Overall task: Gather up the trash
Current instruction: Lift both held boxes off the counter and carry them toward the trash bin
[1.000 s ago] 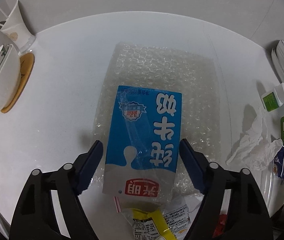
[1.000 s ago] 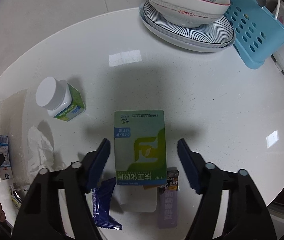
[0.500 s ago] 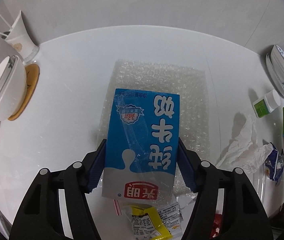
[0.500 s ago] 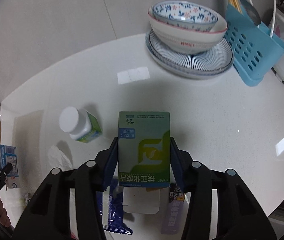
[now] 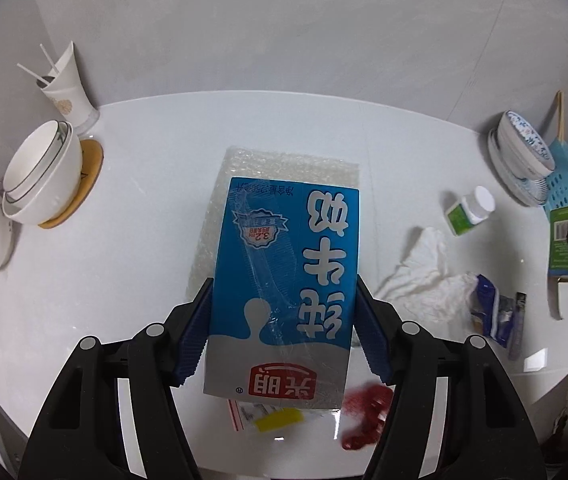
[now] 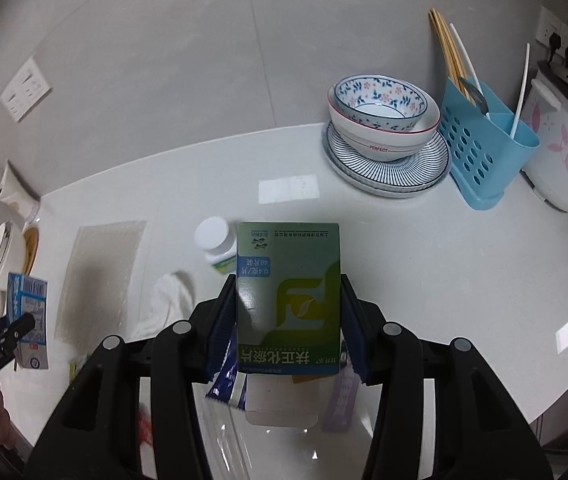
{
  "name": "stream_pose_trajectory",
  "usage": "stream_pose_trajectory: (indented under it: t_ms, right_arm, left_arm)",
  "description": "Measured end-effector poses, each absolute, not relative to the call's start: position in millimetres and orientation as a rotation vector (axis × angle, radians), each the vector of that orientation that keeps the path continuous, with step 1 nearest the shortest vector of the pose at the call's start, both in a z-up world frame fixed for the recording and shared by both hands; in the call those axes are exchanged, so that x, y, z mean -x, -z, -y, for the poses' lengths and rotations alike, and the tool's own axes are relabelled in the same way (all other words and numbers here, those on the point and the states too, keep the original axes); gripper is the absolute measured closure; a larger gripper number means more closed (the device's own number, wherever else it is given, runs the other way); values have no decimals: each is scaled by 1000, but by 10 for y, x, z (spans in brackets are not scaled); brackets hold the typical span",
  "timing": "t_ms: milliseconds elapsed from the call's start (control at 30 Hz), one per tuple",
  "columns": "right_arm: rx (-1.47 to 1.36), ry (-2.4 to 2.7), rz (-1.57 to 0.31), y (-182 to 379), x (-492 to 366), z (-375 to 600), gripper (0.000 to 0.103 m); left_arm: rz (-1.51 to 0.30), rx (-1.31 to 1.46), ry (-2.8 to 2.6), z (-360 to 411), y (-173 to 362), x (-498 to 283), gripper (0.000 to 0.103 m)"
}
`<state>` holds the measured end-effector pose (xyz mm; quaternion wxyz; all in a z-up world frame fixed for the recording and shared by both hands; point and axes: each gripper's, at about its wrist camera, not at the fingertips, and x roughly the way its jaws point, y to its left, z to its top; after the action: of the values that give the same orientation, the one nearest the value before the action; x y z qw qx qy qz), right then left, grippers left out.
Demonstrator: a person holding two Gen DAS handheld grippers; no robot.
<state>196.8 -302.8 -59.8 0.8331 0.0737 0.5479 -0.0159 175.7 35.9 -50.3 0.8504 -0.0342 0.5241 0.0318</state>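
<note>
We've got both claws loaded: the left gripper is clamped on the milk carton, pads squeezing its two sides low down, near the grey end, so most of the carton sticks out ahead, clear above the bubble wrap. The right gripper has the green box pinched across its width, and it hangs over the counter, above the wrappers. We'd say each grip by the flat sides keeps the cartons from twisting on the way to a bin, which we can't see. The tissue and pill bottle lie on the counter, waiting.
</note>
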Motion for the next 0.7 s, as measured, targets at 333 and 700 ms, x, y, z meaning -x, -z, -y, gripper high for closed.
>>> stream_pose_trajectory:
  t_ms: [333,700]
  right_arm:
    - [-89,-36,-1118,202,-1309,2775,57]
    - [-90,-114,-1107,56,-727,2715,57]
  left_arm:
    - [-1065,94,-13,27,174,-1153,40]
    - [-1037,120,-7,255,92,-558,40]
